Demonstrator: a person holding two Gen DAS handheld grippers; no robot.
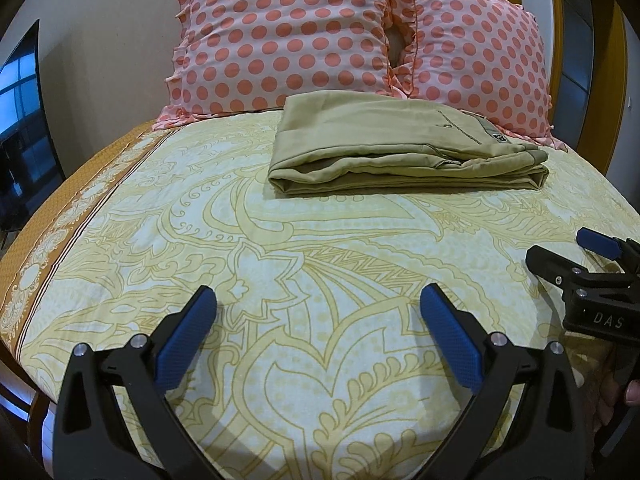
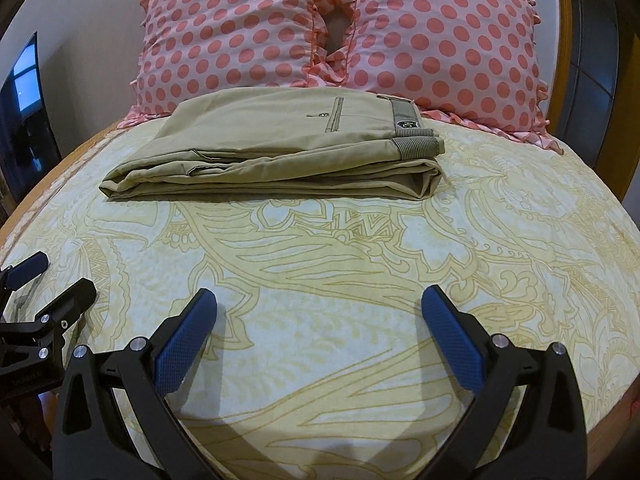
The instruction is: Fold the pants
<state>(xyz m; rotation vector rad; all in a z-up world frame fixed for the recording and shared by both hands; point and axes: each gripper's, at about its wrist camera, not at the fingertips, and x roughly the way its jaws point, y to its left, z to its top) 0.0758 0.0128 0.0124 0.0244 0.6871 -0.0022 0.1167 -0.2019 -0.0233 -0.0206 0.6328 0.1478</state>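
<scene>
Khaki pants [image 1: 400,148] lie folded in a flat stack on the bed, just in front of the pillows; they also show in the right wrist view [image 2: 280,152], waistband to the right. My left gripper [image 1: 318,300] is open and empty, low over the sheet, well short of the pants. My right gripper [image 2: 320,300] is open and empty, also well short of the pants. The right gripper shows at the right edge of the left wrist view [image 1: 568,248]. The left gripper shows at the left edge of the right wrist view [image 2: 52,276].
The bed has a yellow patterned sheet [image 1: 280,260] with a brown border at the left. Two pink polka-dot pillows [image 1: 280,36] [image 1: 480,64] lean against the wooden headboard [image 2: 560,20]. A dark TV screen [image 1: 20,120] stands at the left wall.
</scene>
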